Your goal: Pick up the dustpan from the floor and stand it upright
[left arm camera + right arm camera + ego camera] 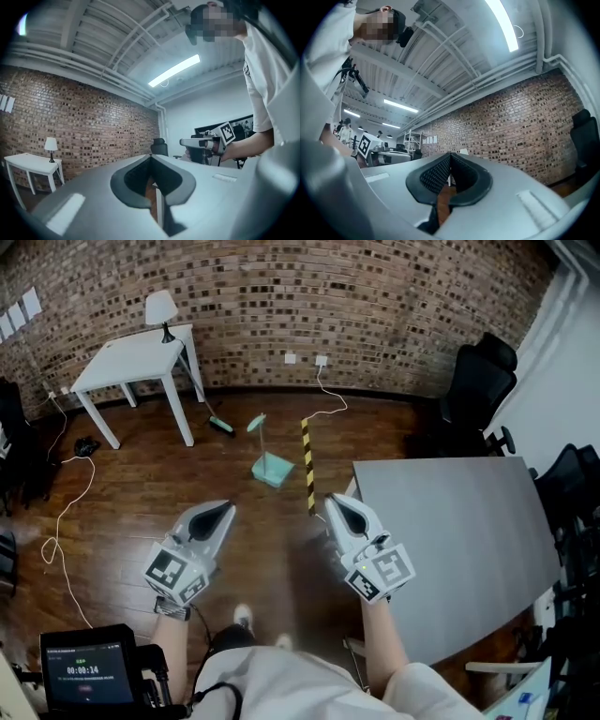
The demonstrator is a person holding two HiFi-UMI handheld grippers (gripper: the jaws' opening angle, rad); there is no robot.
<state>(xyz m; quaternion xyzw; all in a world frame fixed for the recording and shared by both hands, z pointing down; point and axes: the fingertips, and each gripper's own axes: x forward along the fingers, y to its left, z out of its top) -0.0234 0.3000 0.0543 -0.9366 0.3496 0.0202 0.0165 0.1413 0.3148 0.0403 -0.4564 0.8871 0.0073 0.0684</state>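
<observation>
**Dustpan well ahead, both grippers shut and empty**

Dustpan (273, 470) sits on the wood floor (141, 512) out in front of the person, well apart from both grippers. Its teal pan is nearest and its thin handle (260, 439) runs away toward the brick wall. A brush (221, 425) lies to its left near the white table (131, 362). A yellow-and-black strip (307, 460) runs just to its right, between it and the grey table (450, 540).

The left gripper (225, 512) and right gripper (336, 505) are held level side by side. Each gripper's own view shows the jaws pressed together with nothing between them.

The dustpan looks like moulded plastic, so it is probably light and stiff, with a smooth surface that closed pads could slip on. From this distance I can't be sure whether the pan lies flat or rests tilted on one edge.

The handle seems the best place to take hold, since it is slim enough for the jaws to close around. A grip low on the handle, near the pan, should keep the pan from swinging as it is raised. A grip near the top would make it easier to set upright but less steady. Its base looks narrow, so it may topple once released.
</observation>
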